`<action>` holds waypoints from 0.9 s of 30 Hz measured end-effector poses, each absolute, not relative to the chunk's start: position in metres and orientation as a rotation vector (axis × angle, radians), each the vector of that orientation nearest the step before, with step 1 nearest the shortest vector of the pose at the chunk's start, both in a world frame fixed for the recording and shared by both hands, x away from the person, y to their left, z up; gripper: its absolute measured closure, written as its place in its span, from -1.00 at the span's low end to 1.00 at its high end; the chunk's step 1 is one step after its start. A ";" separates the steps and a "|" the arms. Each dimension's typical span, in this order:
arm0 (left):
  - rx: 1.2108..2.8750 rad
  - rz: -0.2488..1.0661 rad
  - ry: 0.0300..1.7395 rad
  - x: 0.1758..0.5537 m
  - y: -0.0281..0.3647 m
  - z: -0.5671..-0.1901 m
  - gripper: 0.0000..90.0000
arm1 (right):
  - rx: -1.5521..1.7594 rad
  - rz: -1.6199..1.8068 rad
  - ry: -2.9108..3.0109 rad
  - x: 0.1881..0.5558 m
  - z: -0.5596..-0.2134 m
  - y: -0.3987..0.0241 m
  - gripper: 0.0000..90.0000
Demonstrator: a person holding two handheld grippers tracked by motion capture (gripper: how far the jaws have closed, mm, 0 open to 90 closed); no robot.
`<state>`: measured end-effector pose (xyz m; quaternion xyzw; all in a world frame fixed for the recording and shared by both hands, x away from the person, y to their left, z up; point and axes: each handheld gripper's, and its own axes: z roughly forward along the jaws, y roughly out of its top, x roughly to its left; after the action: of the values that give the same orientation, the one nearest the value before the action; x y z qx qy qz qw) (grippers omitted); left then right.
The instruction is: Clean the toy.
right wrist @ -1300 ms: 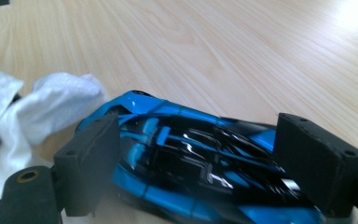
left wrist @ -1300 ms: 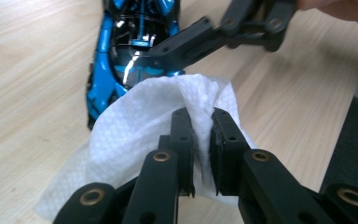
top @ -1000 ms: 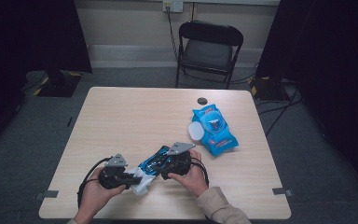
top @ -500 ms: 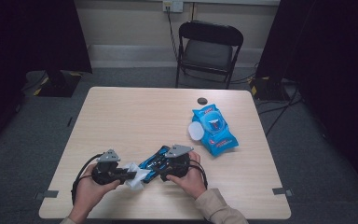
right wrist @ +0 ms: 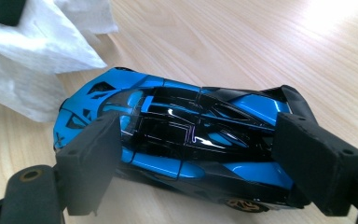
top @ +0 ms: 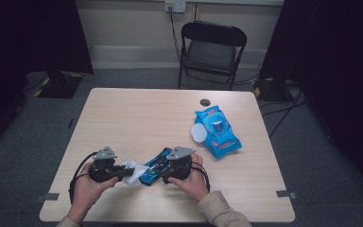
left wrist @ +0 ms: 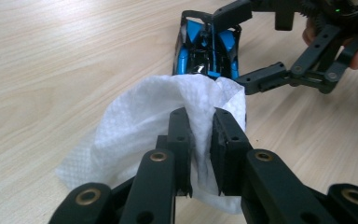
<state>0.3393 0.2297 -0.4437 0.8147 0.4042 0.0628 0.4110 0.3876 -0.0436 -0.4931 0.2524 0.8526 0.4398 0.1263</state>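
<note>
A blue and black toy car (right wrist: 182,130) lies on its side between the pads of my right gripper (right wrist: 200,158), which is shut on it just above the table. In the high view the car (top: 153,169) sits near the front edge, with the right gripper (top: 163,166) to its right. My left gripper (left wrist: 200,126) is shut on a crumpled white wipe (left wrist: 135,121). The wipe's far edge reaches one end of the car (left wrist: 207,51). From above, the left gripper (top: 125,171) points right, and the wipe (top: 133,166) bunches between it and the car.
A blue wipe packet (top: 217,135) with its white lid (top: 198,132) flipped open lies at the right of the wooden table (top: 137,118). A small dark round thing (top: 205,102) rests near the far edge. A black folding chair (top: 211,47) stands behind the table.
My left gripper has drawn slightly to the left with the wipe, which stays at the car's end. The right gripper and the car have kept still.
</note>
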 end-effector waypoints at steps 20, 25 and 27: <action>2.027 0.195 1.030 0.352 0.229 -0.443 0.70 | 0.764 1.250 2.432 0.384 -0.495 -0.039 -0.68; 2.023 0.201 1.047 0.369 0.227 -0.444 0.76 | 0.760 1.252 2.435 0.384 -0.495 -0.039 -0.68; 2.028 0.203 1.062 0.376 0.224 -0.447 0.82 | 0.758 1.254 2.434 0.384 -0.496 -0.040 -0.68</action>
<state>0.3759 0.2235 -0.4473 0.8052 0.4215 0.0805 0.4093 0.3842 -0.0396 -0.4957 0.2638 0.8470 0.4365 0.1497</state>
